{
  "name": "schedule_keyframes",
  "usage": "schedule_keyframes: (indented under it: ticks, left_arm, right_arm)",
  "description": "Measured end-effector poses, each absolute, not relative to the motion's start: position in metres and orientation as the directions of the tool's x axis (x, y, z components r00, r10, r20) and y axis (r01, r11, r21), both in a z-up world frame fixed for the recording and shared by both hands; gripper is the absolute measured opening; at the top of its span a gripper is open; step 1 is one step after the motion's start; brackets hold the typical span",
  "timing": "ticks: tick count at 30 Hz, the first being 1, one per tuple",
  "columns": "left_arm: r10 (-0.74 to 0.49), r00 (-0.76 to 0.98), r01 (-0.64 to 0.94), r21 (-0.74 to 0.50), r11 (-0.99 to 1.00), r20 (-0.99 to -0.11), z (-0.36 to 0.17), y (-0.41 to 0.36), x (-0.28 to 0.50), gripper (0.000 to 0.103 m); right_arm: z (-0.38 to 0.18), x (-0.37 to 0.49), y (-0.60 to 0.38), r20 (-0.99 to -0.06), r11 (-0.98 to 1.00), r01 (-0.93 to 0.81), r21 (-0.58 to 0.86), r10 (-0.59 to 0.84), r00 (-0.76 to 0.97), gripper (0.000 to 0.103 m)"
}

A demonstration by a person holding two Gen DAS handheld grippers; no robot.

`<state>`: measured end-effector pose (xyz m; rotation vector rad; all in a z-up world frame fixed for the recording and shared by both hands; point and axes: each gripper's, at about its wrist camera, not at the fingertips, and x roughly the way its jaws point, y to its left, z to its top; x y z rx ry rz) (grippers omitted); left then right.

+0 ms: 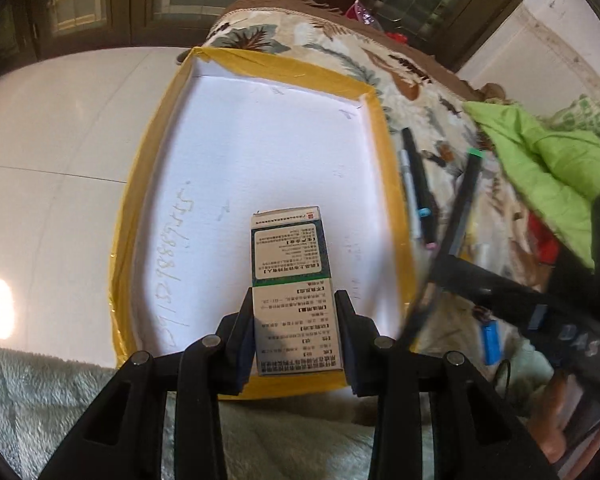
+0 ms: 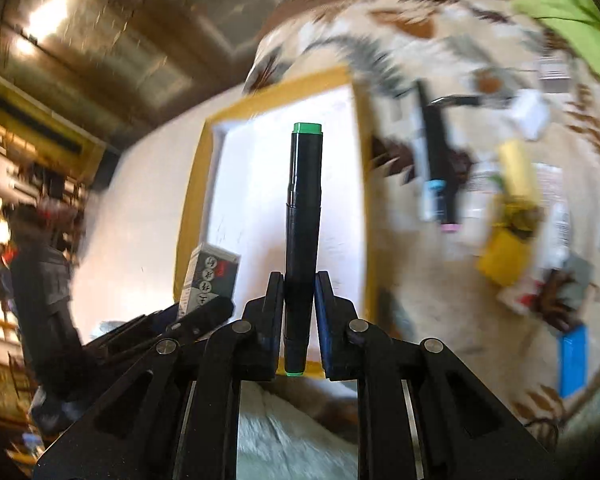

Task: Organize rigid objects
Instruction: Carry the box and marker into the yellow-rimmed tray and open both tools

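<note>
So both hands are loaded here. The left gripper (image 1: 294, 336) is pinching a small printed box (image 1: 292, 276) by its near end, and the box sticks straight out ahead along the fingers, hanging over the near part of the white tray with the yellow rim (image 1: 384, 148). The tray floor under it is bare, so to me this one looks basically lined up for a drop: the move is mostly down, not sideways.

The right gripper (image 2: 298, 316) is clamped on a black marker with a green cap (image 2: 304, 216), gripped near its back end. The marker's long axis runs dead ahead, green cap pointing toward the far wall of the tray (image 2: 204, 168). From the left view you can see the same marker (image 1: 464, 200) coming in over the tray's right rim at a slant, so it's still at the edge rather than over the middle. I'd guess it needs to swing further left before letting go.

Relation that matters: the box is the one already inside the tray outline, so the left hand is nearer to done. Two more markers (image 1: 418, 184) lie side by side on the leaf-patterned cloth (image 1: 340, 56) just right of the tray, roughly parallel to its right rim, closer to the right hand. The right view is smeared, so the other clutter there I can't name for sure.
</note>
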<state>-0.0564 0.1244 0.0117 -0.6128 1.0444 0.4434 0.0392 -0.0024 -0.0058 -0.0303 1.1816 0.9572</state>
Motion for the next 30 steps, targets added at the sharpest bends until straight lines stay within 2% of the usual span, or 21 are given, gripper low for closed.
schedule_keyframes:
  ticks: [3,9,16,26,29,30]
  left_arm:
    - [0.042,0.419,-0.625,-0.254,0.738,-0.907,0.000,0.126,-0.056,0.036]
    - [0.050,0.370,-0.641,-0.216,0.737,-0.928,-0.013,0.122,-0.048,0.036]
    - [0.036,0.333,-0.681,-0.214,0.700,-0.942,-0.031,0.132,-0.050,0.036]
    - [0.036,0.302,-0.693,-0.194,0.694,-0.952,-0.042,0.131,-0.048,0.034]
    - [0.018,0.298,-0.694,-0.204,0.691,-0.954,-0.045,0.130,-0.046,0.037]
    - [0.013,0.299,-0.691,-0.207,0.692,-0.954,-0.045,0.129,-0.045,0.041]
  right_arm:
    - [-0.031,0.036,0.015,-0.787,0.612,-0.646,0.457,0.616,0.028,0.015]
    - [-0.060,0.041,0.028,-0.848,0.651,-0.648,0.396,0.530,0.013,0.015]
    - [-0.079,0.051,0.050,-0.879,0.679,-0.635,0.368,0.478,0.003,0.015]
    - [-0.087,0.040,0.050,-0.881,0.692,-0.624,0.364,0.473,0.011,0.015]
    - [-0.090,0.042,0.051,-0.876,0.692,-0.612,0.383,0.481,-0.003,0.015]
    - [-0.093,0.043,0.051,-0.877,0.692,-0.607,0.391,0.480,-0.017,0.015]
